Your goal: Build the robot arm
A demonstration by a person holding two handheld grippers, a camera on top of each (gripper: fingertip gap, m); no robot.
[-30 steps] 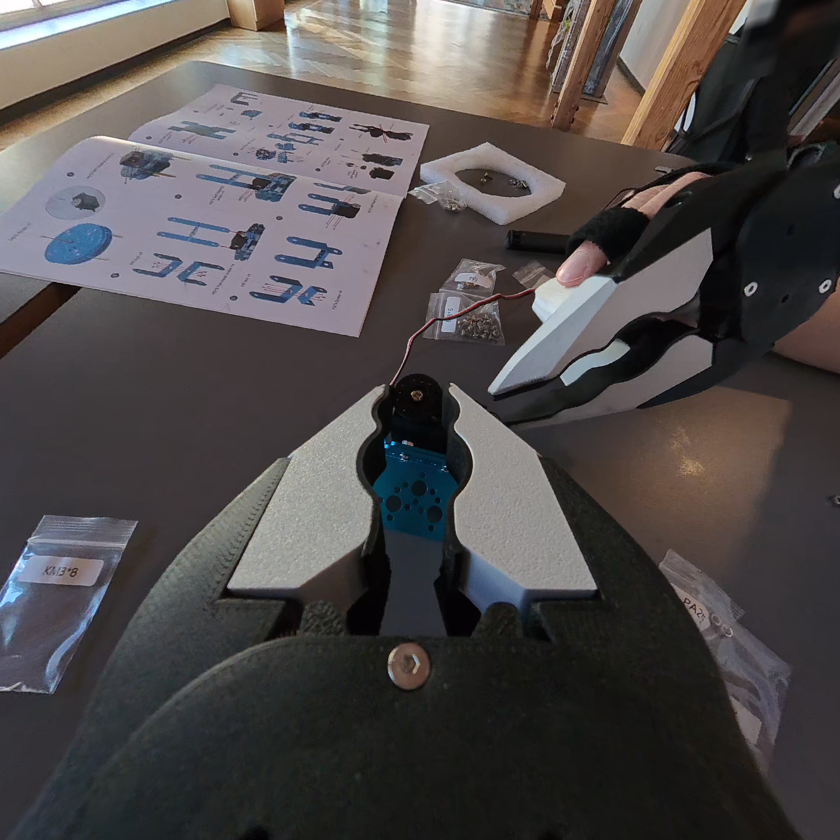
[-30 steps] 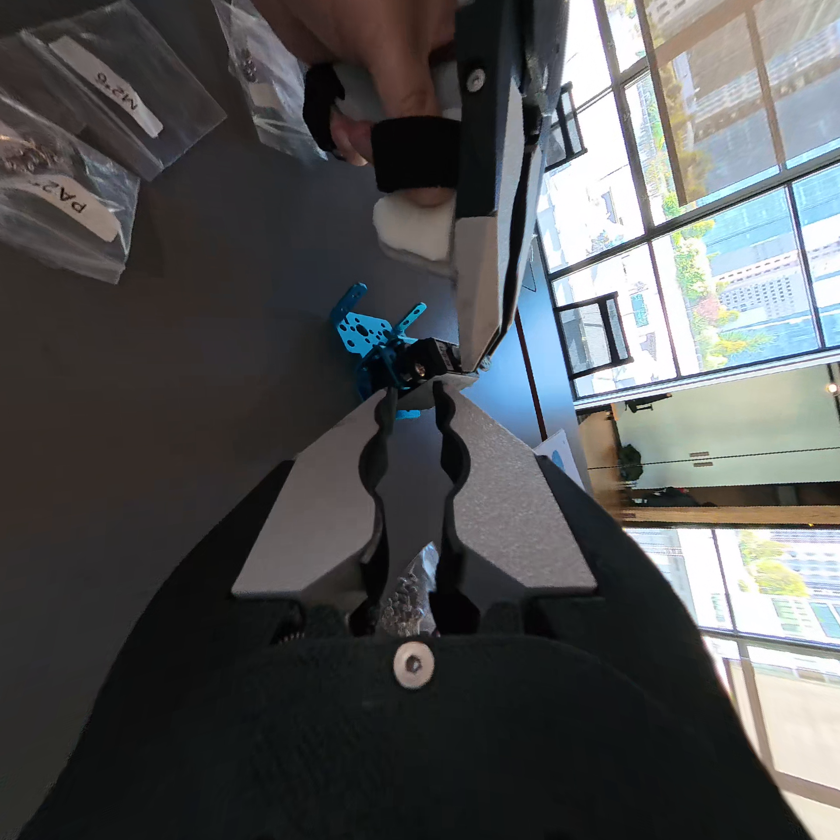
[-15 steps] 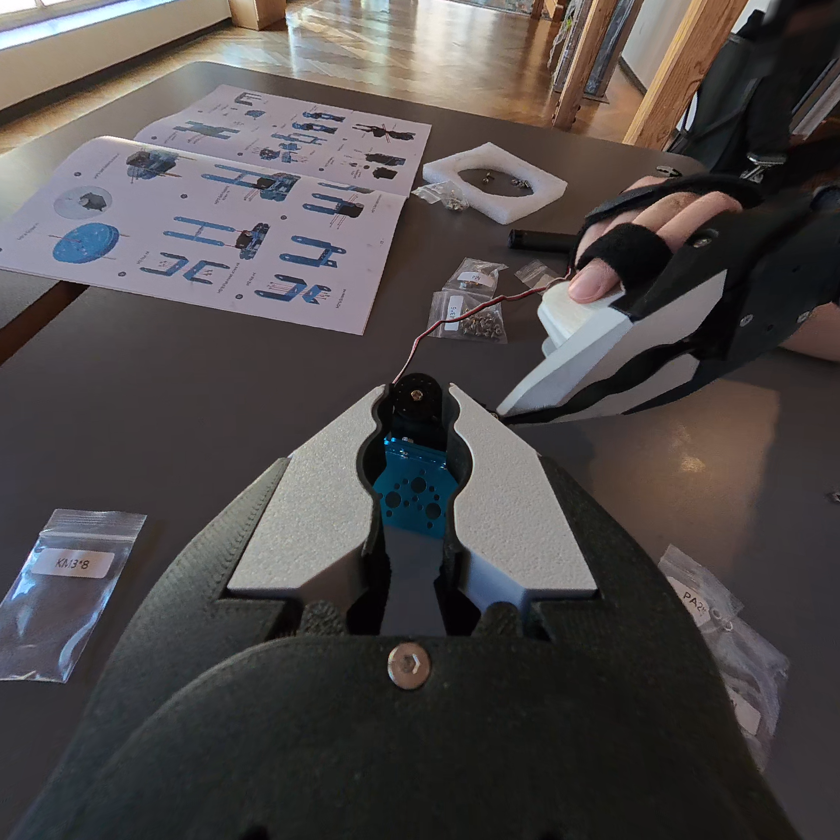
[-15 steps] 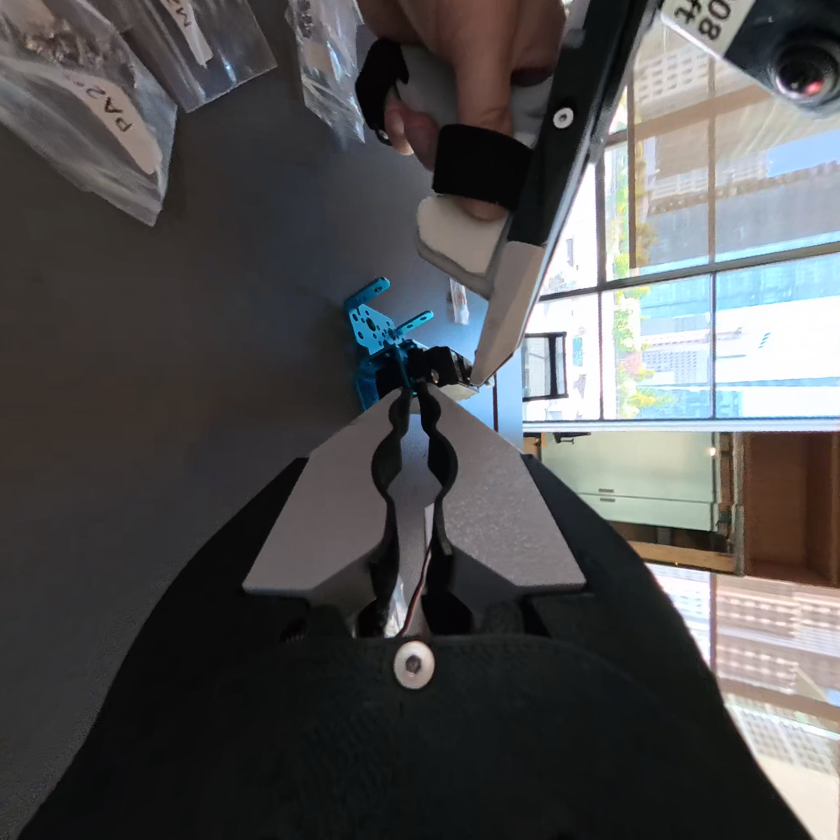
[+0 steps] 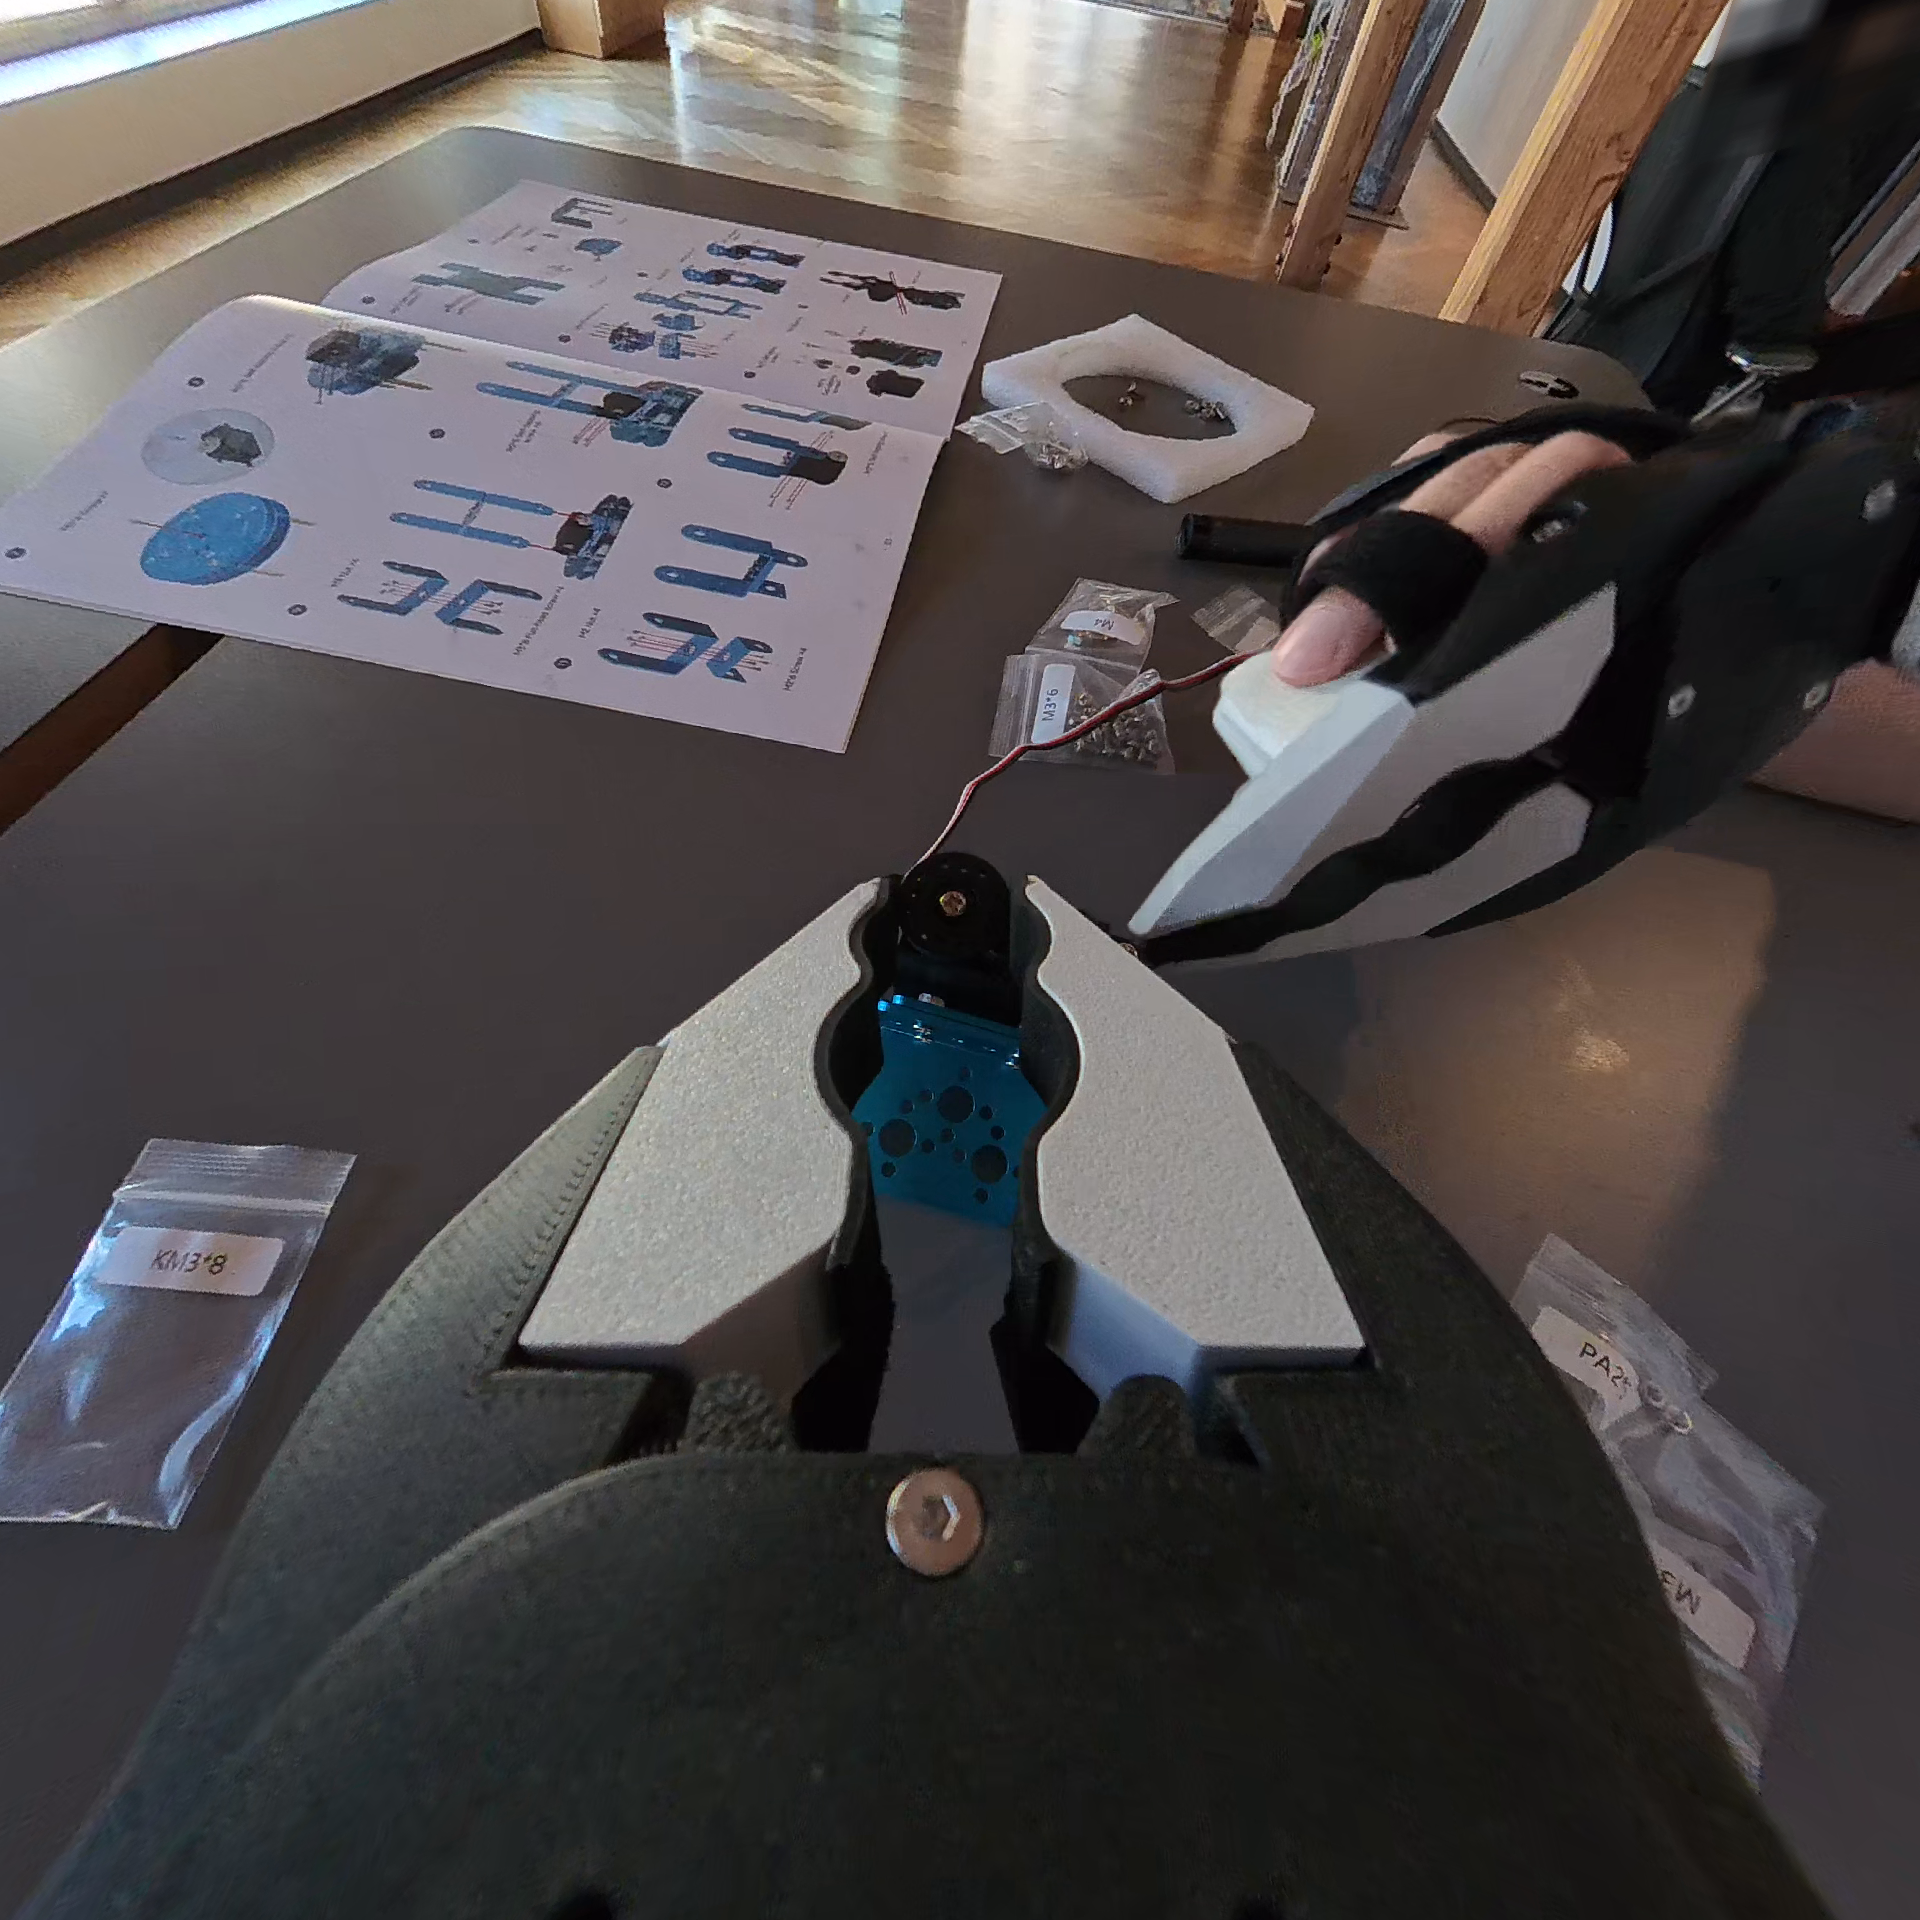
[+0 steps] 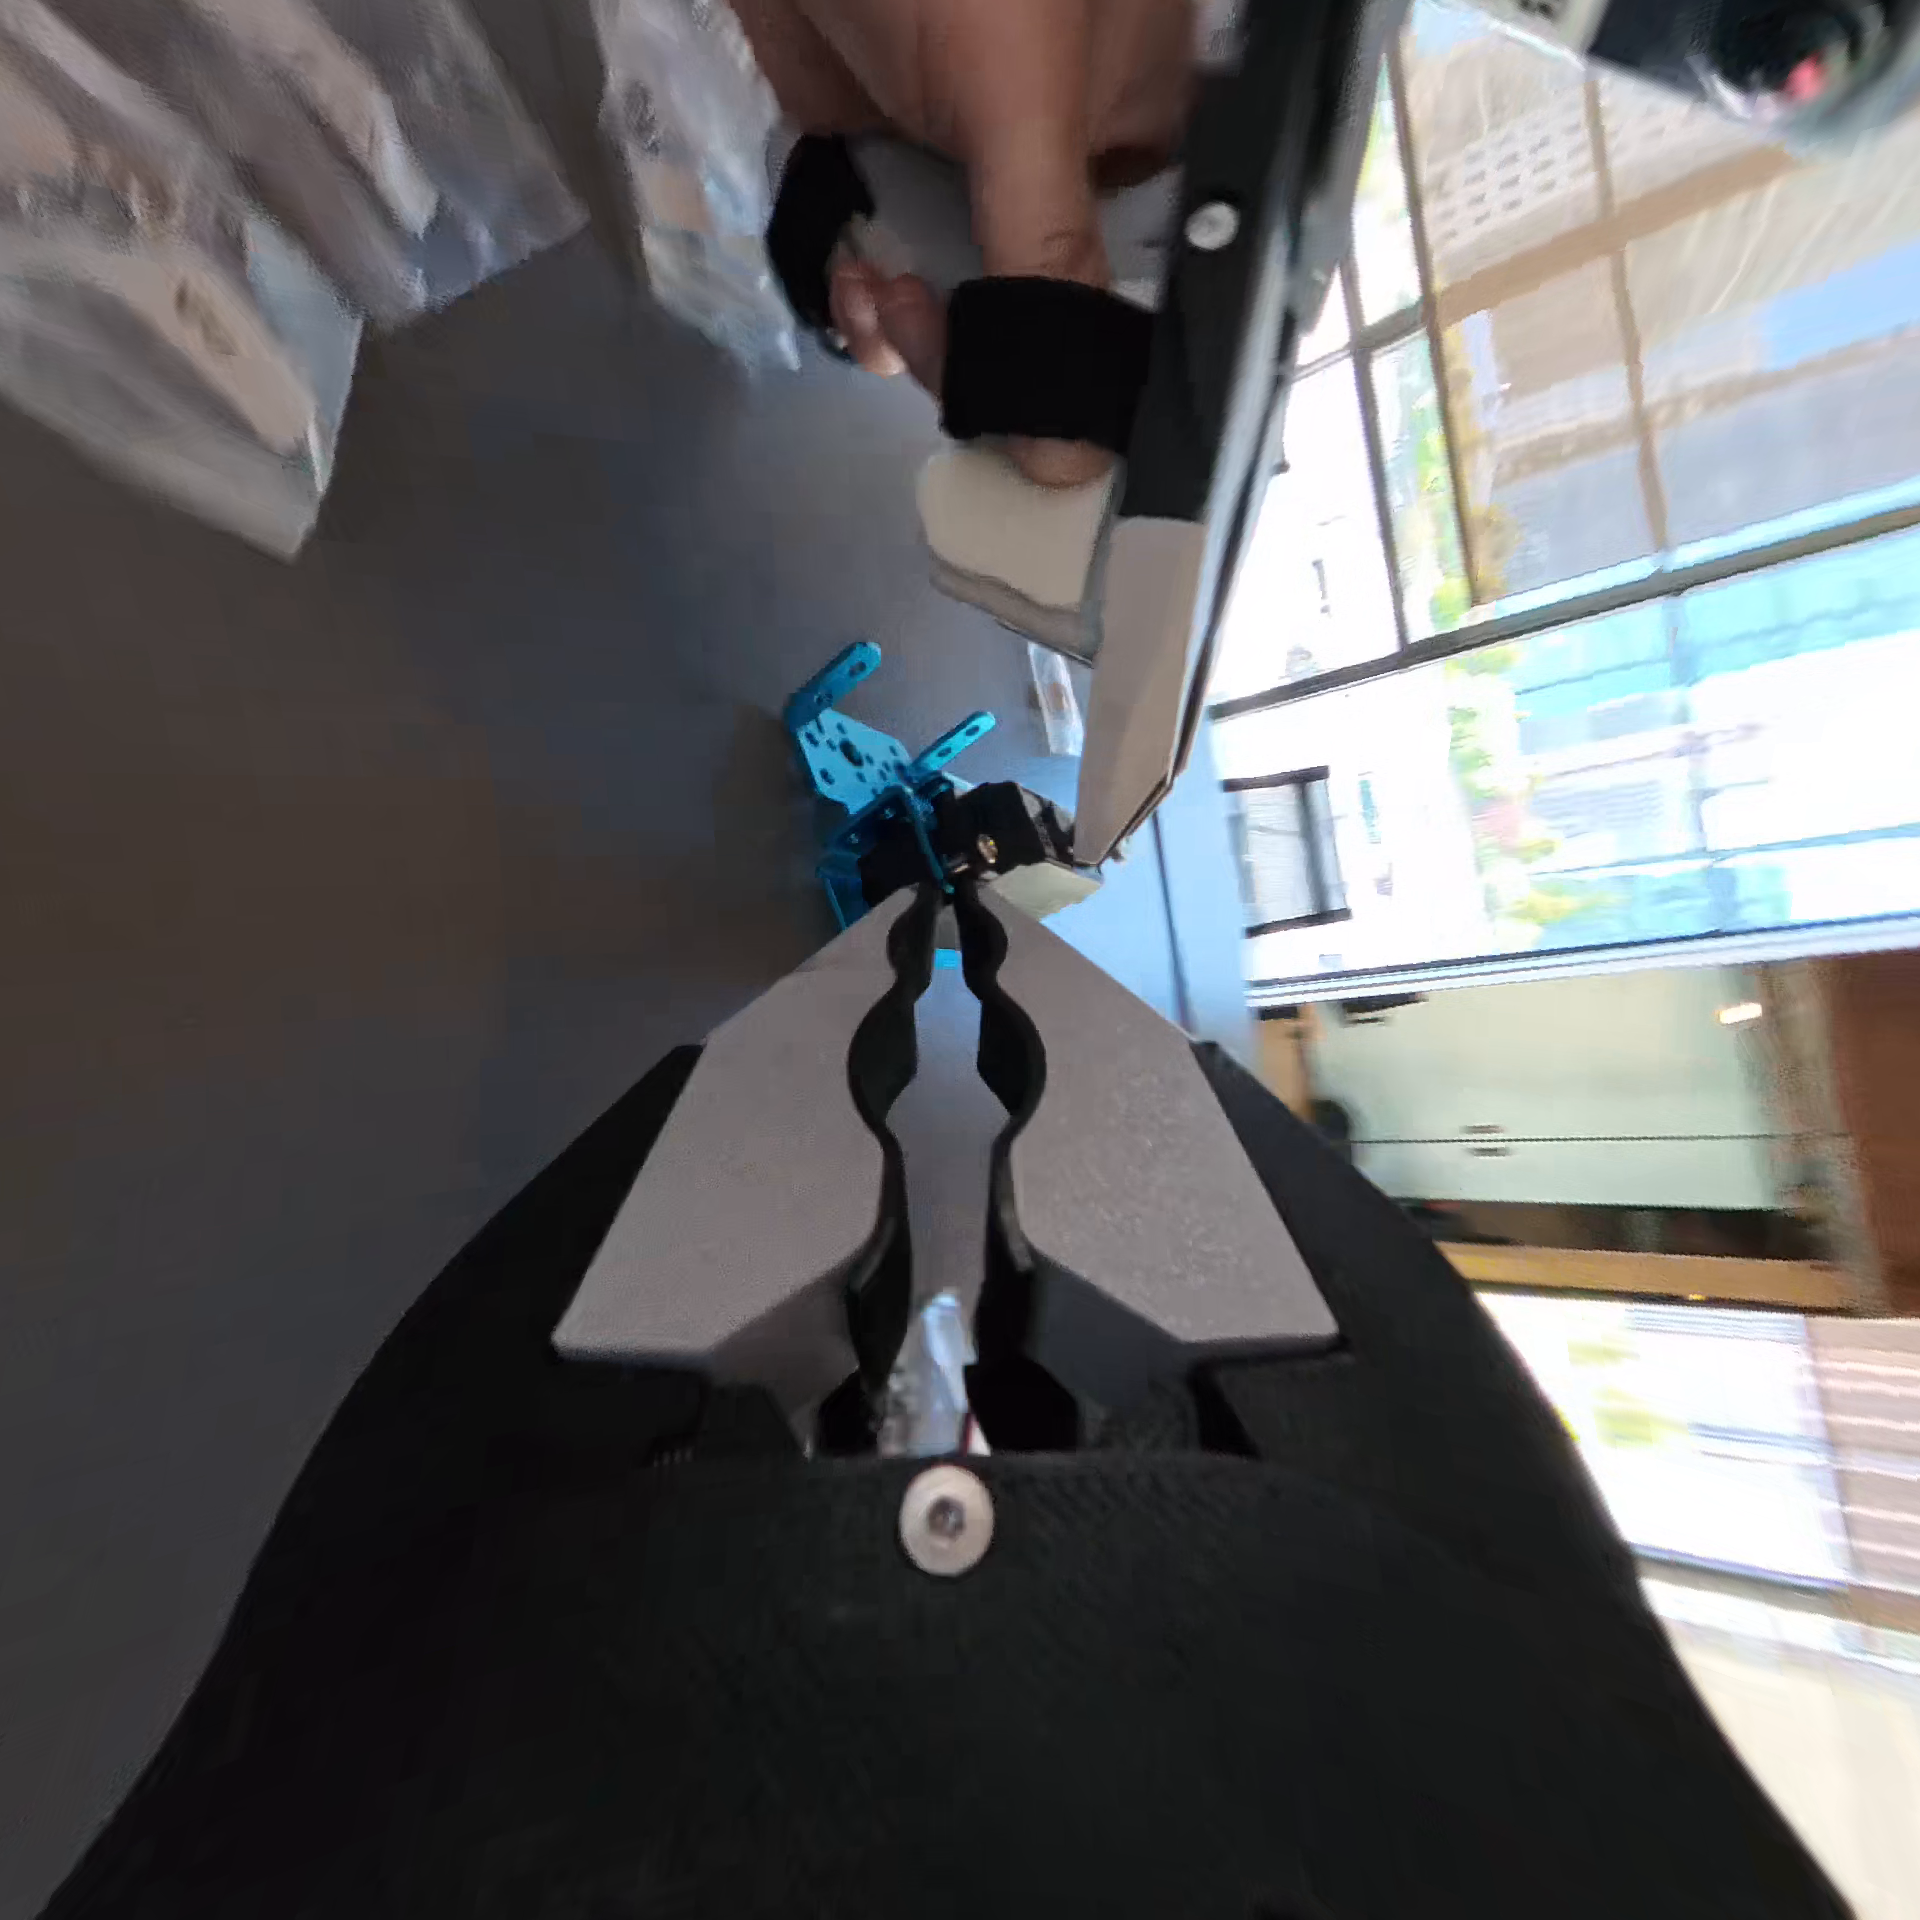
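My left gripper [image 5: 951, 902] is shut on a small black servo [image 5: 953, 920] fixed in a blue perforated metal bracket [image 5: 940, 1138], held just above the dark table [image 5: 468, 935]. A thin red-brown wire [image 5: 1039, 753] runs from the servo towards the right. My right gripper [image 5: 1138, 935] comes in from the right, its tips against the servo beside my left finger. In the right wrist view my right gripper [image 6: 940, 896] is closed on the thin blue edge of the bracket [image 6: 847, 753] next to the servo [image 6: 997, 831]. The left gripper [image 6: 1081, 857] reaches down from above there.
Two white instruction sheets [image 5: 499, 499] lie at the far left. A white foam frame [image 5: 1143, 405] with small parts, a black cylinder [image 5: 1236, 540] and bags of screws [image 5: 1081, 717] lie behind. A clear bag [image 5: 156, 1320] lies near left, more bags [image 5: 1662, 1455] near right. One gripper's finger ends stand about 4 centimeters off the other's.
My right gripper's jaws have narrowed from open to shut on the bracket edge at the servo. My left gripper keeps its hold and has hardly moved.
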